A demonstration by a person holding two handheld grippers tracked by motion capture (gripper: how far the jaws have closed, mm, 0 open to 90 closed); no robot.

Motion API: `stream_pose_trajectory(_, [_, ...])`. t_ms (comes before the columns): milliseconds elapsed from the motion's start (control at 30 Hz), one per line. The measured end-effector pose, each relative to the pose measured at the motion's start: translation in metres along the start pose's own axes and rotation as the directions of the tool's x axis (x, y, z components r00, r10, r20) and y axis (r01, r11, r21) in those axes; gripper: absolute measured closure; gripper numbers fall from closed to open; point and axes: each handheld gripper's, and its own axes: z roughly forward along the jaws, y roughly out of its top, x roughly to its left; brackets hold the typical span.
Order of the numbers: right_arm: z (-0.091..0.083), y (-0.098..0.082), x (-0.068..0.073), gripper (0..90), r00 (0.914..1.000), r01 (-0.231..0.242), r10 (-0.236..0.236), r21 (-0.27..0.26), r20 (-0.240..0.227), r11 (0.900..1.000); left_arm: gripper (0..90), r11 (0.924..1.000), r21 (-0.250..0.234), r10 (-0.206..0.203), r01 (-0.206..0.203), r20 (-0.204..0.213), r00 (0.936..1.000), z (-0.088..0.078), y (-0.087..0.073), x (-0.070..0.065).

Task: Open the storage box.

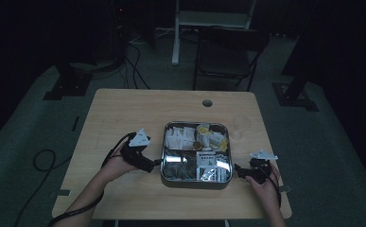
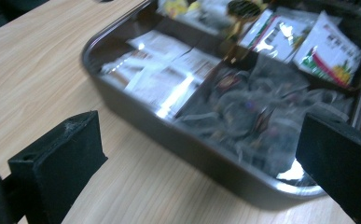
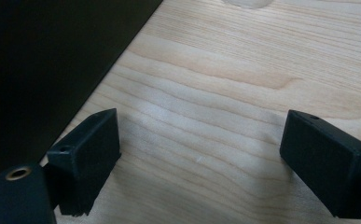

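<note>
A square metal tray (image 1: 196,185) sits on the wooden table (image 1: 124,113), divided into compartments. It holds white sachets (image 1: 177,137), dark wrapped packets (image 1: 177,166), yellow items (image 1: 214,137) and white printed packets (image 1: 211,165). My left gripper (image 1: 154,163) is open at the tray's left wall, near the front corner. In the left gripper view the left gripper (image 2: 199,140) has its jaws wide apart, facing the tray wall (image 2: 169,135) and dark packets (image 2: 253,107). My right gripper (image 1: 237,169) is open beside the tray's right wall. The right gripper (image 3: 201,140) hovers over bare wood, with the tray wall (image 3: 38,60) at the left.
A cable hole (image 1: 207,102) lies in the table near its far edge. Behind the table stand a dark chair (image 1: 228,52) and a white desk leg (image 1: 176,33). Cables (image 1: 43,158) trail on the floor at the left. Bare wood surrounds the tray.
</note>
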Motion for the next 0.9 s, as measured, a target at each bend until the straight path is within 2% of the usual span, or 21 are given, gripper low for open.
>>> stream_pose_trajectory(200, [0.0,0.0,0.0,11.6,1.0,0.0,0.0,0.0,0.0,1.0,1.3,0.9995,0.001,0.032,-0.032,0.022,0.9992,0.016,0.013,-0.006])
stream_pose_trajectory(667, [0.0,0.0,0.0,11.6,1.0,0.0,0.0,0.0,0.0,1.0,1.9,0.9988,-0.003,0.048,-0.048,0.076,0.9959,0.047,0.032,-0.013])
stream_pose_trajectory(900, [0.0,0.0,0.0,11.6,1.0,-0.001,0.001,-0.001,0.0,1.0,1.9,0.9986,-0.002,0.053,-0.053,0.086,0.9949,0.061,0.038,-0.017])
